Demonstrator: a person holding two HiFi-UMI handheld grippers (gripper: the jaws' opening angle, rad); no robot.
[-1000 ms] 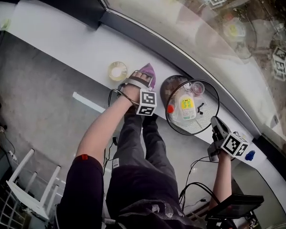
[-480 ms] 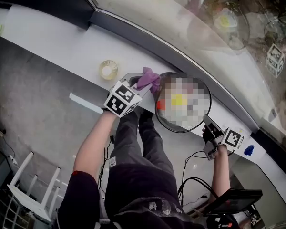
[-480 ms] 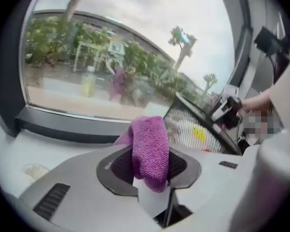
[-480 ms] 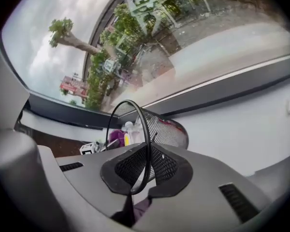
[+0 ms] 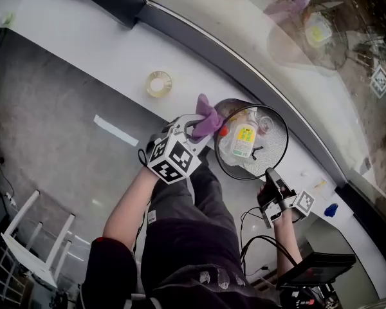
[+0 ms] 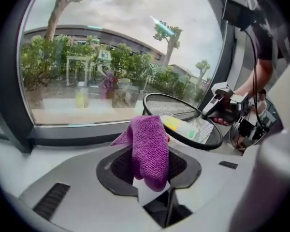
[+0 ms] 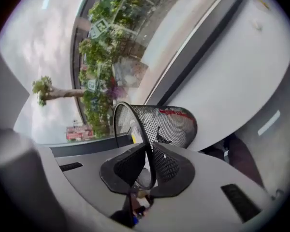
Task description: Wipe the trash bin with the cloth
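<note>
Trash bin [image 5: 275, 148], black mesh with a bottle [image 5: 245, 140] and other litter inside, is standing on the white bench [image 5: 103, 50] in the head view, between the two grippers. The left hand-held gripper [image 5: 196, 123] is carrying the purple cloth [image 5: 208, 116] just short of the rim's near side. The right hand-held gripper [image 5: 270, 174] is reaching the rim from the opposite side.

In the left gripper view, the left hand-held gripper [image 6: 151, 172] is clenching the cloth [image 6: 150, 149], its jaws having just been closing on it. Most of the fabric is flopping loose ahead of the pads. The bin [image 6: 176, 108] is lying just beyond the cloth's tip, not yet touching it. That loose fold is risking a snag on the mesh, or a tug out of the pinch once wiping pressure comes on.

In the right gripper view, the right hand-held gripper [image 7: 149, 164] is pinching the bin's [image 7: 171, 122] thin rim and mesh wall between its pads. The jaws have just been easing slightly wider with the rim between them. The bin is looking tipped there, so a hard push from the cloth could be twisting the rim free. That would be sending the bin rolling along the bench [image 7: 232, 71] and spilling the litter.
</note>
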